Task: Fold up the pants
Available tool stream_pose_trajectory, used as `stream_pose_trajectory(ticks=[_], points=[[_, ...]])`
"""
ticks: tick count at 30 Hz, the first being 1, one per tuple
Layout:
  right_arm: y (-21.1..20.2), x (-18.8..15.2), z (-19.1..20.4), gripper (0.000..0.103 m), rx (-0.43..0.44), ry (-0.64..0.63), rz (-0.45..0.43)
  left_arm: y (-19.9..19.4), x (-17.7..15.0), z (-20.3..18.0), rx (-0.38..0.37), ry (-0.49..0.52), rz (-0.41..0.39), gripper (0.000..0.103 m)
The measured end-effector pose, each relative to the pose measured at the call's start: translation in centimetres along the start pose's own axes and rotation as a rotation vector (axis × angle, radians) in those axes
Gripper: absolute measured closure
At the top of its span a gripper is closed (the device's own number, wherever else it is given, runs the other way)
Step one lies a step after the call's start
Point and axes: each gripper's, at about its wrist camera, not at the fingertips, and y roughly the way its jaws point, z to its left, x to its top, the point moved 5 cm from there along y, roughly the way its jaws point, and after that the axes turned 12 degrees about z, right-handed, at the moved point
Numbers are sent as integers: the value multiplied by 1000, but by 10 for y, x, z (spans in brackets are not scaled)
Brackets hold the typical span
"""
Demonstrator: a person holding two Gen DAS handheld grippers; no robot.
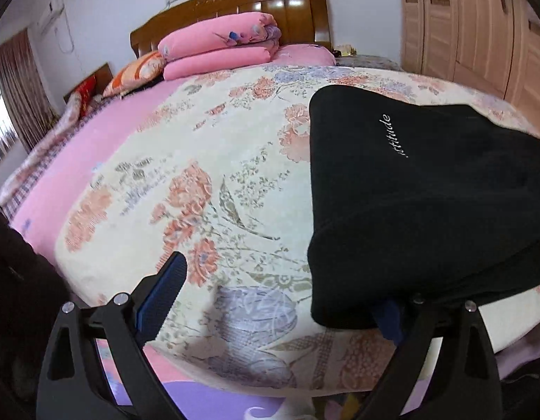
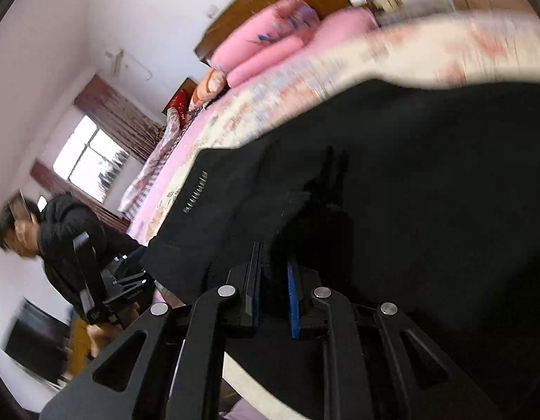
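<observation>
Bedroom walls in pale white frame a wide bed whose cream quilt with coral and lilac flowers (image 1: 207,182) serves as our work surface. Our left gripper (image 1: 280,301) hangs low over the near edge of that quilt with its two black fingers spread wide apart; the blue-padded finger on one side (image 1: 161,294) stands free above the flowers, while the other one is half buried under a hem of the black fleece pants with small white lettering (image 1: 427,182). Nothing is pinched between them. Our right gripper (image 2: 273,294) has its fingers drawn close together on a bunched fold of the same black pants (image 2: 392,182), cloth filling the narrow gap between the blue pads, and the fabric rises from there in a lifted sheet. Those pants lie on the right part of the quilt in the left wrist view, folded over, with one edge draped toward the near side of the bed.

Farther out, a pink rolled duvet (image 1: 221,45) sits stacked against the glossy brown wooden headboard (image 1: 235,7), with an orange patterned pillow (image 1: 137,73) just beside it. Light wooden wardrobe doors (image 1: 462,24) stand to the right, and a dark red striped curtain (image 1: 18,87) hangs by the window on the left.
</observation>
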Motion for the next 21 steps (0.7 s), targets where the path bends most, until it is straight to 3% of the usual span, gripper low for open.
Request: stream_pose_trajectory(ticks=[3, 6, 11, 16, 18, 21], points=[[-1, -8, -7, 88, -55, 0, 5, -2, -2, -4, 15, 28, 12, 7], [6, -21, -25, 88, -35, 62, 25, -5, -4, -11, 58, 76, 3, 7], [-15, -18, -6, 89, -82, -8, -31, -3, -2, -10, 81, 90, 13, 6], [9, -33, -37, 89, -119, 40, 44, -8, -7, -12, 115, 152, 44, 6], [5, -35, -33, 82, -112, 25, 50, -18, -13, -14, 149, 223, 62, 6], [-16, -34, -23, 47, -196, -18, 17, -49, -23, -15, 142, 304, 50, 6]])
